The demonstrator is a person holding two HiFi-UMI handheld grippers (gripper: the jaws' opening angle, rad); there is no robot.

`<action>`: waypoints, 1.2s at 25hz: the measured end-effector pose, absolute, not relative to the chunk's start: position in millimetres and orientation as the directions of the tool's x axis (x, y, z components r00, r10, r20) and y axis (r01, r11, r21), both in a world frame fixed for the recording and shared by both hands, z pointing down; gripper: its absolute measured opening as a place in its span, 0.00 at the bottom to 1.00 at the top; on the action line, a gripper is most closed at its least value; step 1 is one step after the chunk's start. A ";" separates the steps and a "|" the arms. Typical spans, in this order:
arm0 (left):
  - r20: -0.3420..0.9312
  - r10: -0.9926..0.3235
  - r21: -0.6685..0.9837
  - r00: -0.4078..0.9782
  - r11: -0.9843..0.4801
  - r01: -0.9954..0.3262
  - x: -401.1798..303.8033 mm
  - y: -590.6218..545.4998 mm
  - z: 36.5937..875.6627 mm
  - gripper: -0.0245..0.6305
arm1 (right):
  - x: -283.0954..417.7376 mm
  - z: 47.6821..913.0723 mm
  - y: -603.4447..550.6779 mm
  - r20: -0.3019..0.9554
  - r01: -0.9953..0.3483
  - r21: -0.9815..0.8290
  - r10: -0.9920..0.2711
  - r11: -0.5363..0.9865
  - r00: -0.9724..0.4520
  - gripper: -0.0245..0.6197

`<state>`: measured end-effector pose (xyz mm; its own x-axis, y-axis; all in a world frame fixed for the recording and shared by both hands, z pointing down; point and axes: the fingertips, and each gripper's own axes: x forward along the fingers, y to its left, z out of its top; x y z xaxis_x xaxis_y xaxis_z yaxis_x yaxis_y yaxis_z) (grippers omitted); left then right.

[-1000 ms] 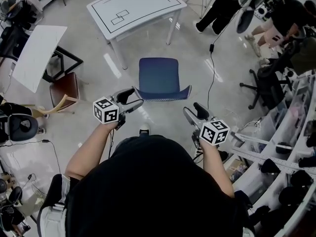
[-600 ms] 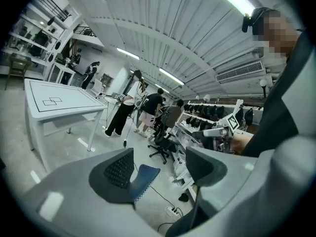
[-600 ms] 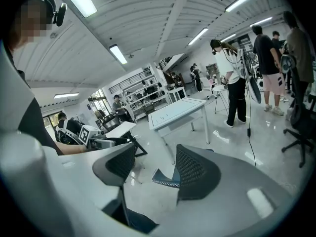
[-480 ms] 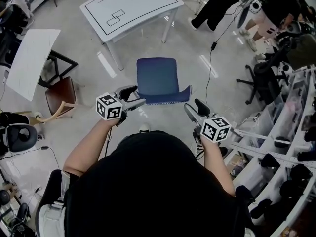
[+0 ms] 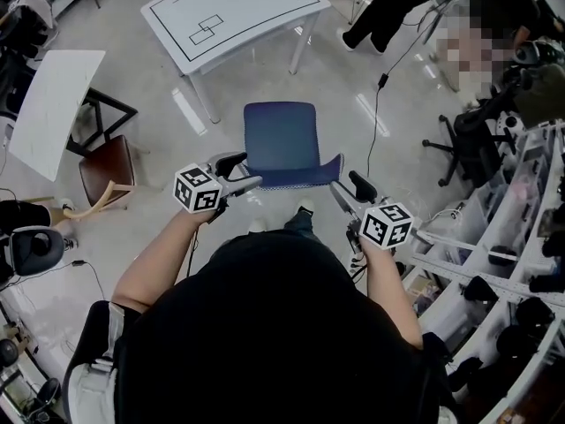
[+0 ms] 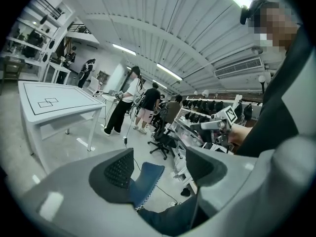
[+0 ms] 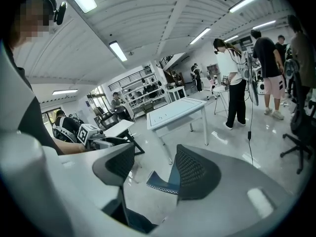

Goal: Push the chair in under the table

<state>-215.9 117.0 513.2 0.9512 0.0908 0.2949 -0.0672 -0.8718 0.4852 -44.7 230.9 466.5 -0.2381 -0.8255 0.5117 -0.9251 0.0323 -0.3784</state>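
Hovering both grippers by backrest of blue chair [image 5: 282, 144], frame centre. Left gripper [image 5: 240, 171] near backrest's left corner, jaws spread, nothing clamped; chair edge shows beyond gap. Right gripper [image 5: 344, 185] near right corner, jaws wide apart, nothing clamped either. Contact with backrest unclear. Chair sits below white table [image 5: 234, 7] at upper centre, apart from it, not tucked under.

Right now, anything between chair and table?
Nothing. Only bare floor lies between the chair and the table, as the head view shows.
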 end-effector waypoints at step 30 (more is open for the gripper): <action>0.799 0.224 0.206 0.558 -0.974 0.096 -153.5 187.2 682.1 0.74 | -13.0 673.1 228.3 0.868 -0.861 -0.139 -0.359 0.489 -0.344 0.53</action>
<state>-153.5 187.2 682.1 0.5578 0.2236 0.7993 0.0959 -0.9739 0.2055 -13.0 228.3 673.1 -0.3437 -0.3590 0.8677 -0.8614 0.4886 -0.1390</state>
